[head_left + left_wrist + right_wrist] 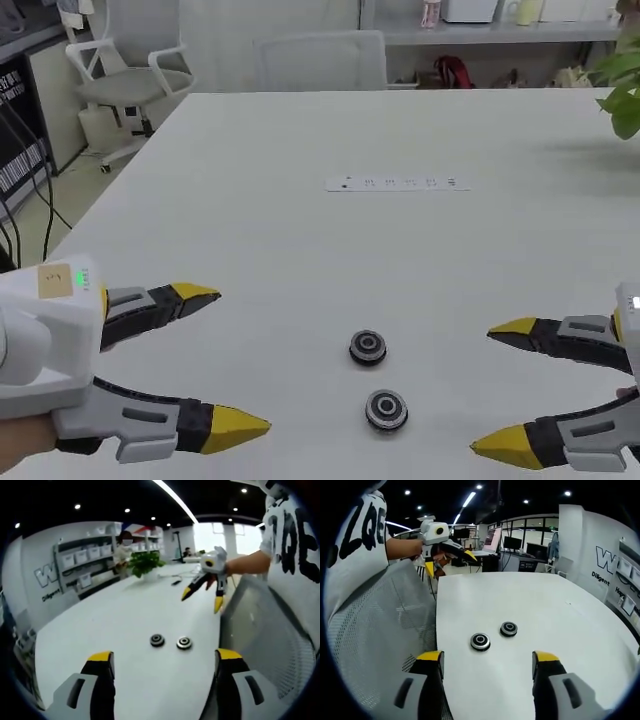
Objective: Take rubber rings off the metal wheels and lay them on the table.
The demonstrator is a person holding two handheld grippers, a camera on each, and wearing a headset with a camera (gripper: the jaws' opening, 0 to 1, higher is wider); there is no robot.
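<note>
Left gripper [240, 360]: nearest thing in the head view, at the near-left edge of the table [300, 250]. Jaws are spread wide with nothing between them, and the yellow tips point right.
Right gripper [484, 390]: at the near-right edge. Jaws are likewise spread and empty, and the tips point left.
Near wheel [386, 410]: lies flat on the table between the two grippers, hub hole up, with a dark rubber ring [369, 411] seated on its rim.
Far wheel [368, 347]: just beyond the near wheel, apart from it and slightly left. Same pose, ring on.
Key relation: both wheels sit ahead of each pair of jaws, close to the line joining the two grippers. In each gripper view they appear within the gap between the tips, well ahead.
Axis: the wheels are round and flat, so there is no long axis to align to. The axle stands vertical, so I judge the jaws must come in low across the rim.
Nearer gripper: the right looks slightly nearer the near wheel. The far wheel is about midway. This is an estimate.
Contact: none; both grippers are well apart from the wheels.
Progress: judged at the start, with both rings on.
Next move (judgement): one gripper pins a wheel while the other pinches the ring edge.
</note>
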